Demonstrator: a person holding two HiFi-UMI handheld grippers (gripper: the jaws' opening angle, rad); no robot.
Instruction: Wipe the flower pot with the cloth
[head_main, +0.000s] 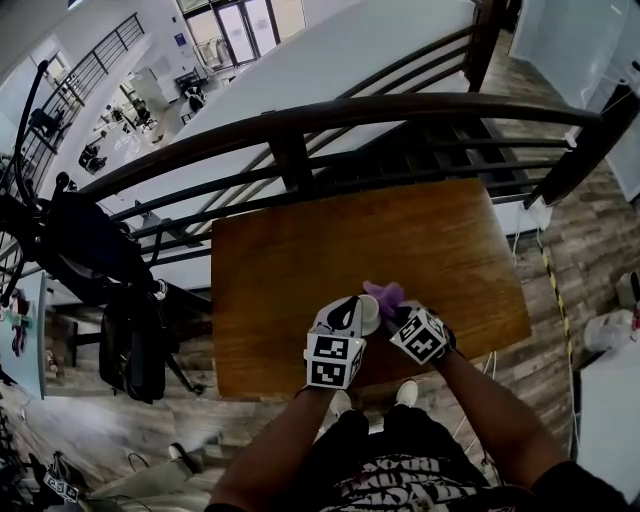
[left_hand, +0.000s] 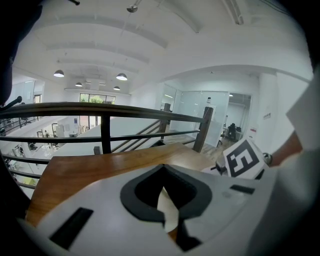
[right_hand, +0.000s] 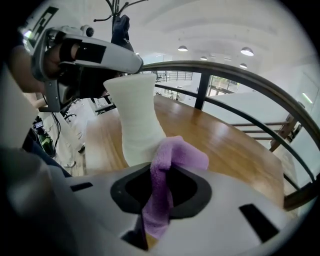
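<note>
A white flower pot (right_hand: 136, 119) stands on the wooden table (head_main: 300, 270) near its front edge. My left gripper (head_main: 352, 318) is shut on the pot's rim; a sliver of the white wall (left_hand: 166, 209) shows between its jaws. My right gripper (right_hand: 159, 212) is shut on a purple cloth (right_hand: 172, 156), and the free end of the cloth lies against the lower side of the pot. In the head view the cloth (head_main: 385, 294) sits just right of the pot (head_main: 369, 316), with the right gripper (head_main: 400, 320) behind it. The pot's base is hidden.
A dark metal railing (head_main: 330, 125) curves along the table's far side, with a drop to a lower floor beyond it. A black coat stand and a bag (head_main: 95, 260) are left of the table. The person's shoes (head_main: 405, 392) stand at the front edge.
</note>
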